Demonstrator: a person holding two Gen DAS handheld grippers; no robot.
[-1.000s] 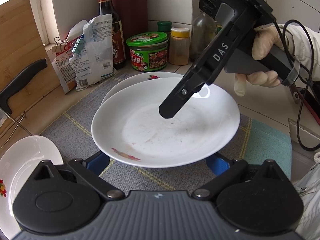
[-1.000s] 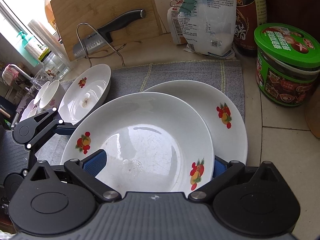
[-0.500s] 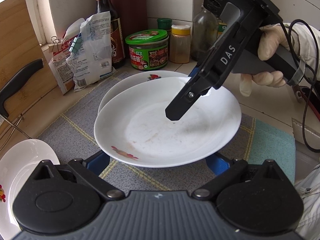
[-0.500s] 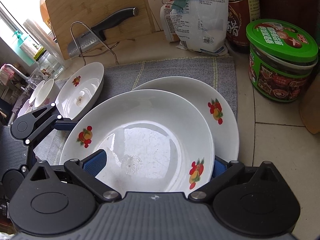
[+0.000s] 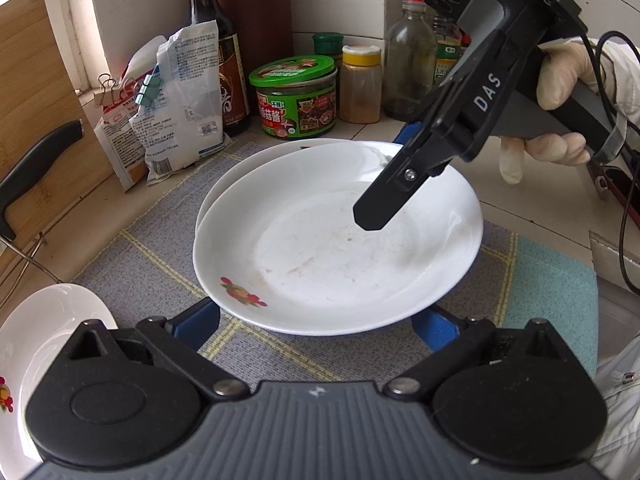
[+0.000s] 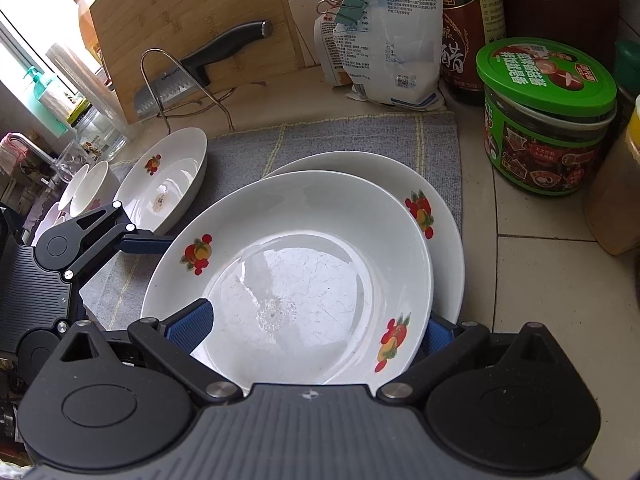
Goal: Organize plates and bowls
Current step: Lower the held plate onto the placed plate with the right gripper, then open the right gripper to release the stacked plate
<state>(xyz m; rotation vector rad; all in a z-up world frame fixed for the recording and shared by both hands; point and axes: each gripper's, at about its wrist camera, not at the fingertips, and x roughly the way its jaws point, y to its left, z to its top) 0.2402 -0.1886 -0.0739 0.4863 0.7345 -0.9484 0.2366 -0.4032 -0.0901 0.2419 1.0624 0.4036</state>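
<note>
Looking down both cameras, I see the white shallow plate with red fruit prints (image 5: 340,248) sitting on top of a second matching white plate (image 6: 444,240), shifted a little off its centre. Both lie on the grey woven mat (image 5: 160,240).

The left claw (image 5: 316,324) is spread wide, its blue pads (image 5: 196,320) tucked low on either side of the near rim and gripping nothing. The right claw (image 6: 312,330) is also released, with one finger over the plate's well and the other outside the rim.

My judgement is that the step is squaring the top plate onto the lower one. I would nudge its rim gently with the pads and keep it flat so that glaze does not scrape glaze, stopping once the rims line up.

A third fruit-print plate (image 6: 168,176) waits at the mat's far edge, with small white bowls (image 6: 92,188) beyond it.

The green-lidded sauce jar (image 6: 548,120) stands near on the tiled tabletop (image 6: 540,280), so a wide swing risks knocking it. The black-handled knife (image 6: 224,46) in its wire rack stays well apart.
</note>
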